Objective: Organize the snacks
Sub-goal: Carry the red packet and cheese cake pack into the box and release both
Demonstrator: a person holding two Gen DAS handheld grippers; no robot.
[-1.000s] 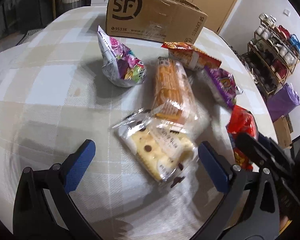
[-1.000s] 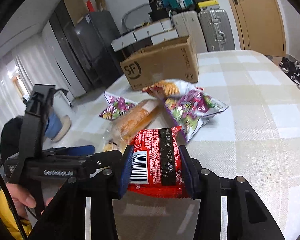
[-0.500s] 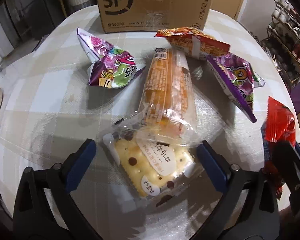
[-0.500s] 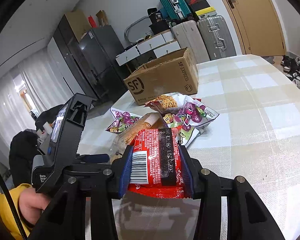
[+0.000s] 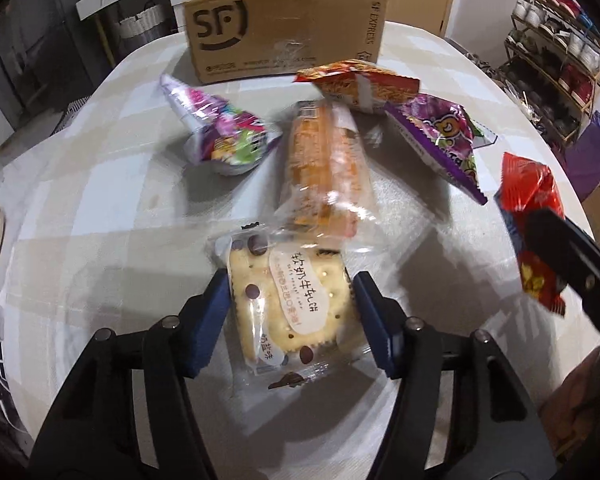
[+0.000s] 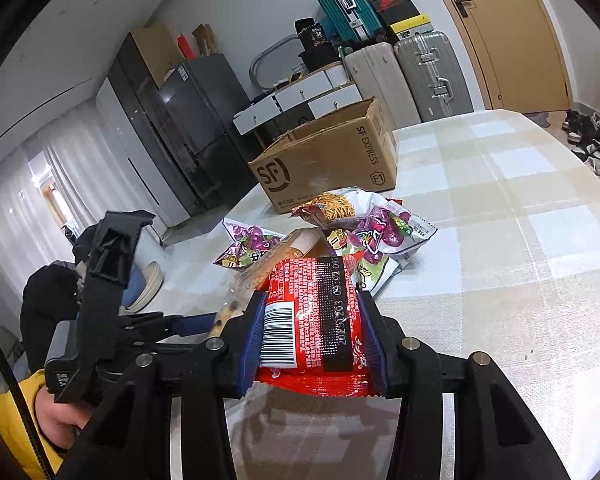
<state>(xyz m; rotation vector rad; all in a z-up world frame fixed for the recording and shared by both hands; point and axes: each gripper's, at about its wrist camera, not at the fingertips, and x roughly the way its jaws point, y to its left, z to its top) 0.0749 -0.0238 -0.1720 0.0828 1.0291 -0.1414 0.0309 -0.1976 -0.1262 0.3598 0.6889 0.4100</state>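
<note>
A clear packet of chocolate-chip crackers (image 5: 288, 312) lies on the checked table (image 5: 100, 208). My left gripper (image 5: 290, 284) is closing, and its blue pads touch both sides of the packet. My right gripper (image 6: 312, 304) is shut on a red snack packet (image 6: 312, 320), held above the table; the same red packet (image 5: 528, 200) shows at the right of the left wrist view. Farther back lie a long orange bread packet (image 5: 324, 168), two purple packets (image 5: 224, 136) (image 5: 440, 140) and an orange noodle-snack packet (image 5: 356, 84). An open cardboard box (image 5: 284, 28) stands behind them.
A shelf rack (image 5: 552, 60) with small items stands off the table's right side. Suitcases (image 6: 400, 72) and a dark fridge (image 6: 196, 108) line the far wall. A hand in a yellow sleeve (image 6: 56, 412) holds the left gripper's handle.
The left gripper's jaws went from wide open to closed in on the cracker packet, after moving over it. The right gripper kept its hold on the red packet and barely moved.
</note>
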